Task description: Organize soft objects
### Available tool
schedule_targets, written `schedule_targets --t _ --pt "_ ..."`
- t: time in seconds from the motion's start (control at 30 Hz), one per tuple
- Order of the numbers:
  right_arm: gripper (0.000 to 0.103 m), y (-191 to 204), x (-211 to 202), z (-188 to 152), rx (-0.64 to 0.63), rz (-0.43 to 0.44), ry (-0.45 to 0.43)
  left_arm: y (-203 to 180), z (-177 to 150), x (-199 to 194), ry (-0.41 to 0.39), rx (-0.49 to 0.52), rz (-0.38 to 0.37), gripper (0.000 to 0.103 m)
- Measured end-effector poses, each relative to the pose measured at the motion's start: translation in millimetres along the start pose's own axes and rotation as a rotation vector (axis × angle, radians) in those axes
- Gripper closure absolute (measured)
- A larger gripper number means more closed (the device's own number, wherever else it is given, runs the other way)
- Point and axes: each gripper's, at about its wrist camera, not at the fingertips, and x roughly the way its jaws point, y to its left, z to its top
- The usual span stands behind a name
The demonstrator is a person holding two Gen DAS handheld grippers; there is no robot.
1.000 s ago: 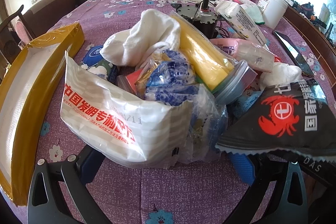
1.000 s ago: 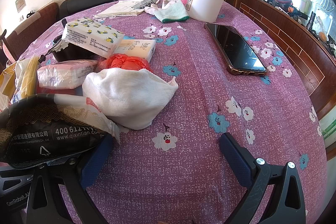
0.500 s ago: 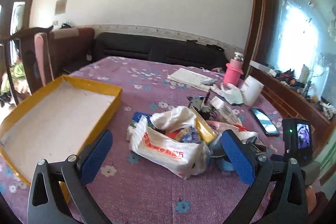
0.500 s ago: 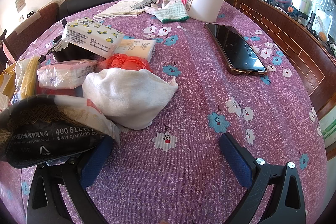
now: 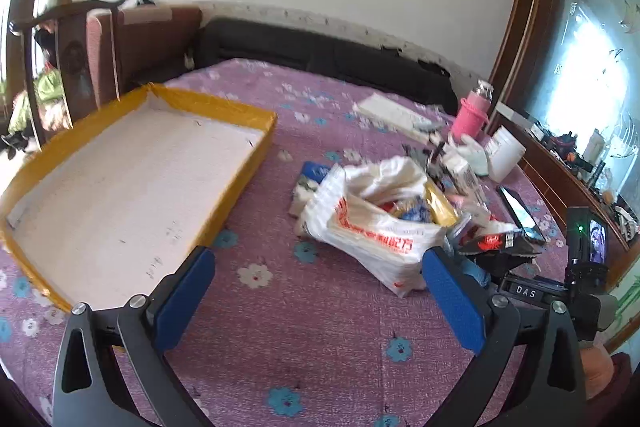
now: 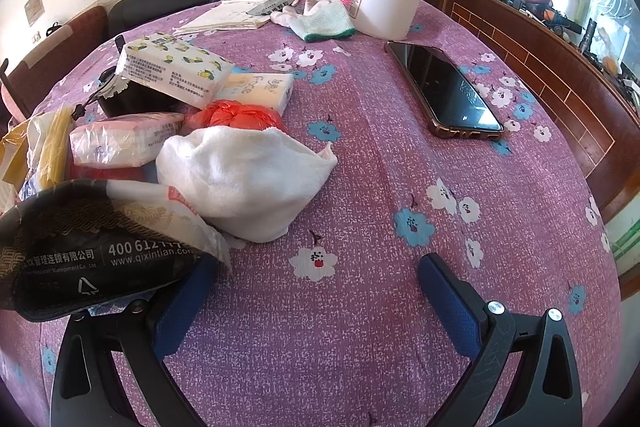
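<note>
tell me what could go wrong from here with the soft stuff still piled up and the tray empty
The white plastic bag lies open on its side, so lifting it by one edge could spill its contents across the table.
The phone lies close to the white cloth; a wide sweep by the right gripper might knock it.
The black packet overhangs the right gripper's left finger and may snag.

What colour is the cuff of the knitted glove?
Green, on the white glove; the right wrist view shows it best.
</note>
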Motion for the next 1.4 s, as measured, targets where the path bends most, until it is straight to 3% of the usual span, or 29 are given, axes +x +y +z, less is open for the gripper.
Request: schedule_targets --t 0.13,0.37,0.53,0.63,0.7,0.83,0.87,0.93,1.03,1.17,1.2,1.3,1.4 --pt "0.001 -2 1 4 -0.027 0.030 0.057 -4 4 -29 -0.127 0.047 0.044 0.000" --pt "0.001 -14 -21 -19 -0.102 0.117 0.150 9 7 -25 -0.022 0.027 -0.026 0.000" --pt "0.000 -38 -73 -46 -0.088 0.203 0.024 3 1 -23 -0.021 0.065 -0.027 0.000" --pt "0.000 -45 -104 -41 -0.022 0.305 -0.086 -2 -1 -19 -0.006 0.077 -0.027 0.000" --pt "0.000 -41 -108 -28 0.026 0.385 -0.092 -3 -2 -15 0.013 0.081 -0.025 0.000" --pt "0.003 5 -91 0 -0.029 0.441 -0.070 -2 -5 -15 0.046 0.101 -0.024 0.000" --pt "0.007 27 -86 6 -0.071 0.493 -0.044 -2 -6 -18 0.046 0.117 -0.016 0.000" --pt "0.026 65 -76 19 -0.127 0.623 0.030 2 -5 -27 0.035 0.139 0.002 0.000" --pt "0.027 116 -72 31 -0.195 0.768 0.094 14 -2 -44 0.003 0.141 0.032 0.000" --pt "0.027 169 -59 36 -0.259 0.797 0.155 30 2 -58 -0.011 0.106 0.055 0.000" --pt "0.027 181 -48 32 -0.264 0.800 0.219 33 4 -59 -0.007 0.100 0.055 0.000" --pt "0.027 190 -42 15 -0.283 0.948 0.366 36 7 -59 0.000 0.101 0.047 0.000" --pt "0.027 168 -64 16 -0.262 0.969 0.288 32 6 -51 0.038 0.098 -0.003 0.000"
